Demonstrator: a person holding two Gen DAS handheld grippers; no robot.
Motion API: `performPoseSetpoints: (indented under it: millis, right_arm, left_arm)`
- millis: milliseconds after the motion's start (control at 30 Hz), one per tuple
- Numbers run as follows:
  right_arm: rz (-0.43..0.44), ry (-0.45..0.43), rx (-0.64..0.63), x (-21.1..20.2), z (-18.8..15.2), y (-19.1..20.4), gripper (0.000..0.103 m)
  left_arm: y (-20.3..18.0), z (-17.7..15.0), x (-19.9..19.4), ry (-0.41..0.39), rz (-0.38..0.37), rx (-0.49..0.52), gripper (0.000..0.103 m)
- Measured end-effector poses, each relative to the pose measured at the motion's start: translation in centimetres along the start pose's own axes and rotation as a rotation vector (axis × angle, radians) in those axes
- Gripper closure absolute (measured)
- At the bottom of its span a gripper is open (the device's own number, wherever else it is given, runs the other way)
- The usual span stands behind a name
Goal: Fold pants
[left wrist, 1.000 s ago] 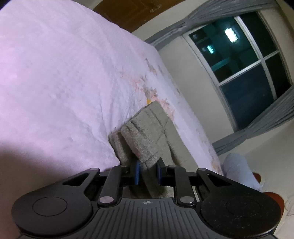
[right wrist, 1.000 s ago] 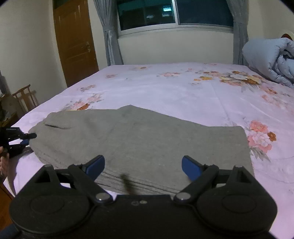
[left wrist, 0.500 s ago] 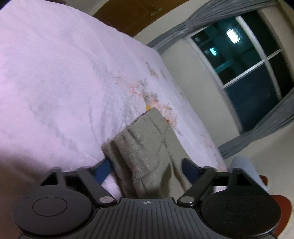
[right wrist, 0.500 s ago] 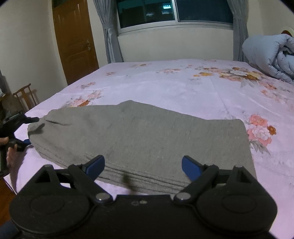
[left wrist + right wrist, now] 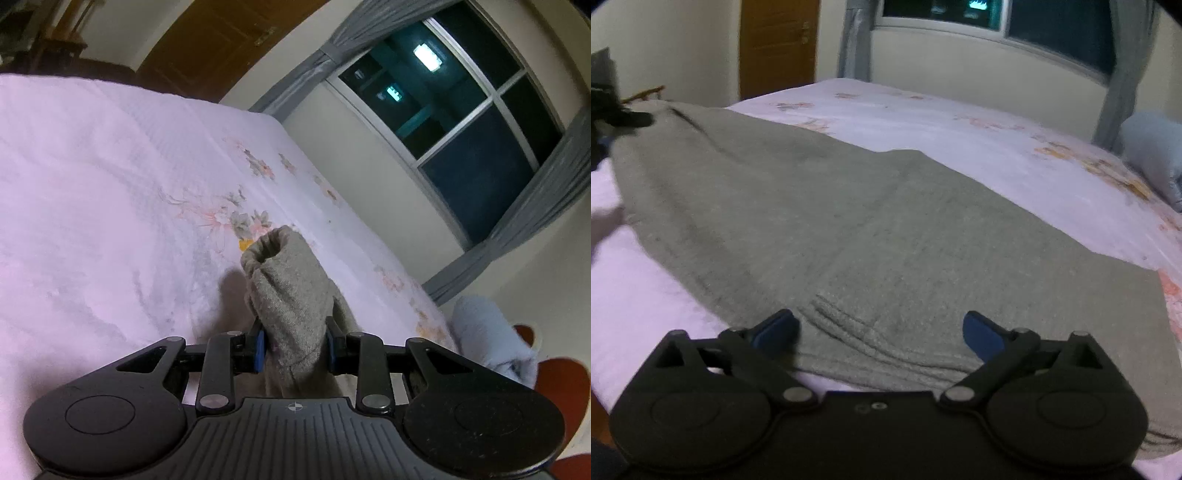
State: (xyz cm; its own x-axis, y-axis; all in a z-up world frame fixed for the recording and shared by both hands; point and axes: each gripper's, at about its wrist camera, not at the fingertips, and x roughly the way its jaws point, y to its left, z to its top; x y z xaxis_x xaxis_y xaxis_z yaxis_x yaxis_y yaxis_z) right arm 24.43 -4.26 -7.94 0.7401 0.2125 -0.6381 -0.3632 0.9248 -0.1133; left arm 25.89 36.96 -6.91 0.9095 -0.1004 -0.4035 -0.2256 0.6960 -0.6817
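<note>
Grey pants [image 5: 857, 236] lie folded lengthwise on a pink floral bed [image 5: 960, 125]. My left gripper [image 5: 294, 349] is shut on the bunched end of the pants [image 5: 291, 295] and holds it lifted off the sheet. That gripper shows as a dark shape at the far left of the right wrist view [image 5: 624, 116], at the raised end of the pants. My right gripper [image 5: 881, 330] is open, low over the near edge of the pants, with the stacked fabric edges between its blue pads.
A light blue quilt [image 5: 1152, 155] is bunched at the right side of the bed. A wooden door [image 5: 777, 44], a window with grey curtains [image 5: 997, 26] and a chair [image 5: 642, 94] stand beyond the bed. The bed edge is at the lower left.
My left gripper opened, then shut again on the pants end and lifted it. My right gripper moved forward and down over the near edge of the pants, still open.
</note>
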Motion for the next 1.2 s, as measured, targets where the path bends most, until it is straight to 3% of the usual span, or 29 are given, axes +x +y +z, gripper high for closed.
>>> performPoseSetpoints:
  millis: [100, 133, 200, 267, 500, 933, 967, 1033, 1200]
  right_arm:
    - [-0.01, 0.032, 0.006, -0.3, 0.8, 0.2, 0.011]
    - [-0.006, 0.009, 0.016, -1.0, 1.2, 0.0, 0.015]
    - [-0.036, -0.059, 0.012, -2.0, 1.3, -0.2, 0.012]
    - [-0.03, 0.035, -0.021, -0.2, 0.7, 0.2, 0.009]
    - [-0.011, 0.001, 0.021, -1.0, 1.1, -0.5, 0.009]
    - [-0.01, 0.049, 0.021, -0.2, 1.1, -0.4, 0.008]
    - [0.003, 0.026, 0.038, -1.0, 1.4, -0.8, 0.013]
    - [0.012, -0.066, 0.072, -3.2, 1.5, -2.0, 0.012]
    - [-0.036, -0.216, 0.267, -8.5, -0.3, -10.3, 0.01]
  left_arm:
    - [0.5, -0.3, -1.1, 0.0, 0.004, -0.008, 0.072]
    - [0.7, -0.3, -1.3, 0.001, 0.004, -0.01, 0.072]
    - [0.7, -0.4, -1.5, 0.0, 0.006, -0.011, 0.072]
    - [0.6, -0.3, -1.3, 0.001, 0.003, -0.01, 0.072]
    - [0.1, -0.2, -1.3, 0.003, 0.018, 0.007, 0.072]
    - [-0.7, -0.4, -2.0, 0.008, 0.042, 0.024, 0.072]
    - [-1.2, -0.3, -2.2, 0.005, 0.045, 0.039, 0.072]
    - [-3.2, -0.2, -2.8, -0.015, 0.039, 0.101, 0.072]
    - [-14.7, -0.7, -3.8, -0.076, -0.069, 0.38, 0.072]
